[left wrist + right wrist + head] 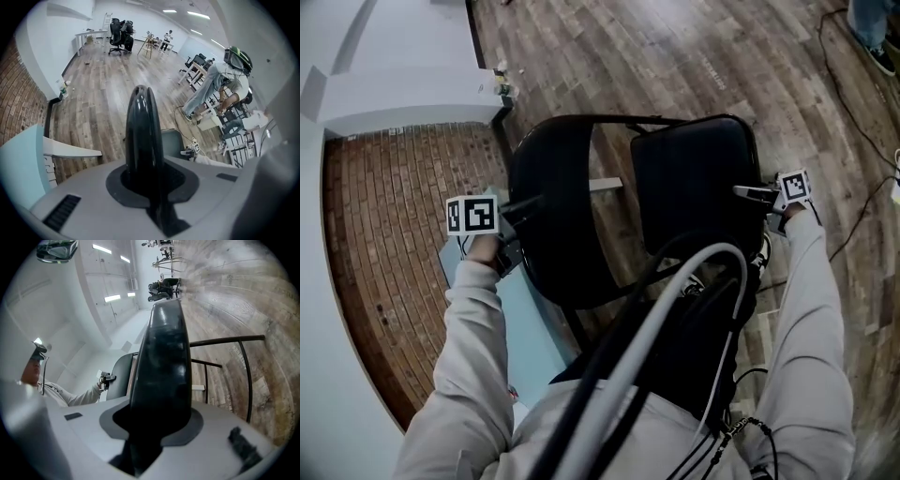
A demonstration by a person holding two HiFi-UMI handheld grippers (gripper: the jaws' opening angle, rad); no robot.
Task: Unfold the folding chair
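The black folding chair shows from above in the head view, its curved backrest (546,202) on the left and its seat (694,183) on the right. My left gripper (517,223) is shut on the backrest's left edge. My right gripper (757,194) is shut on the seat's right edge. In the left gripper view the backrest's edge (142,136) stands upright between the jaws of the left gripper (147,180). In the right gripper view the seat's edge (163,357) fills the gap of the right gripper (157,425). The chair's thin frame tubes (234,340) run beyond it.
A brick-patterned surface (389,234) and a white ledge (403,94) lie left of the chair, a light blue board (520,323) under it. Cables (853,103) trail over the wooden floor on the right. A person (220,86), desks and office chairs (119,32) stand far off.
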